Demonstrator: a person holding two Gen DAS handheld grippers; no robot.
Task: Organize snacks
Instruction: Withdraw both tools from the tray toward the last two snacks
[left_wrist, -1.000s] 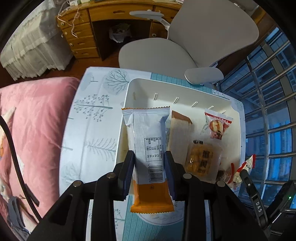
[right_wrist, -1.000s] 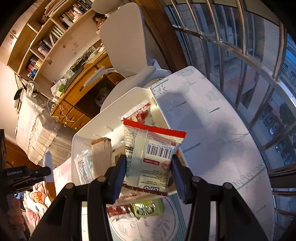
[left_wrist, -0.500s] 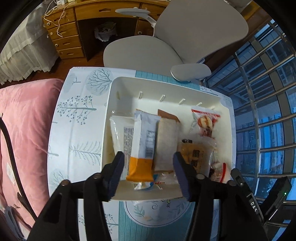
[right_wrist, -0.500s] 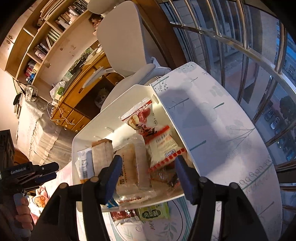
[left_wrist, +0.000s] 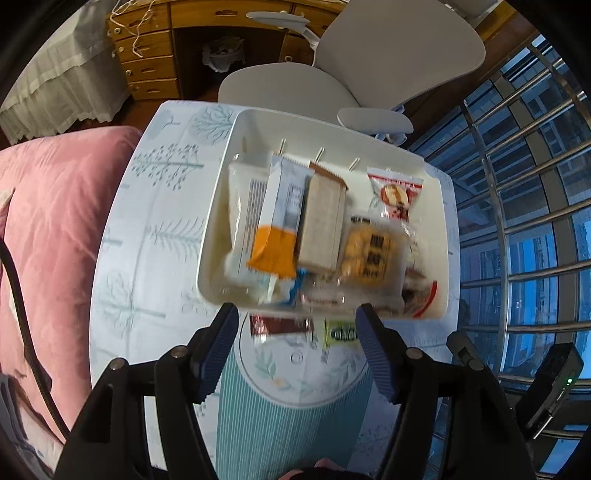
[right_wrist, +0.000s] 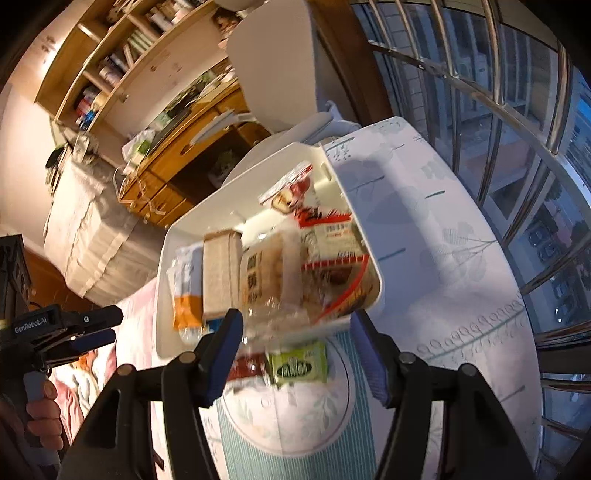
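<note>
Both tongs empty and spread wide: left tongs (left_wrist: 295, 325) hovering just short of the near rim of the white bin (left_wrist: 218, 206), right tongs (right_wrist: 295, 339) likewise poised over that near edge, nothing between the pads of either. Just beyond the tips, two snacks not yet put away, lying on the desk (left_wrist: 147, 258) in front of the bin: a dark red packet (left_wrist: 277, 326) and, beside it, a green packet (left_wrist: 341, 332), the latter sitting right between the right fingers in the right wrist view (right_wrist: 299, 363). Inside the bin, most of the work apparently done: a white wrapper (left_wrist: 240, 206) at the left, an orange-and-white bar (left_wrist: 279, 221) leaning on it, a brown kraft packet (left_wrist: 323, 221) next, a clear pack of biscuits (left_wrist: 371, 251), a red-topped pouch (left_wrist: 395, 192) toward the far right corner, and a red-trimmed wrapper (left_wrist: 424, 299) at the near right corner. Remaining, by this reckoning: the two packets outside. Possible snags: crowded near edge of the bin, with clear crinkled film spilling toward the rim, and little free floor left except at the far wall. Farther out: a grey office chair (left_wrist: 369, 62) behind the desk, a wooden chest of drawers (left_wrist: 147, 55), a pink quilt (left_wrist: 48, 221) to the left, window bars (left_wrist: 535, 221) to the right.
</note>
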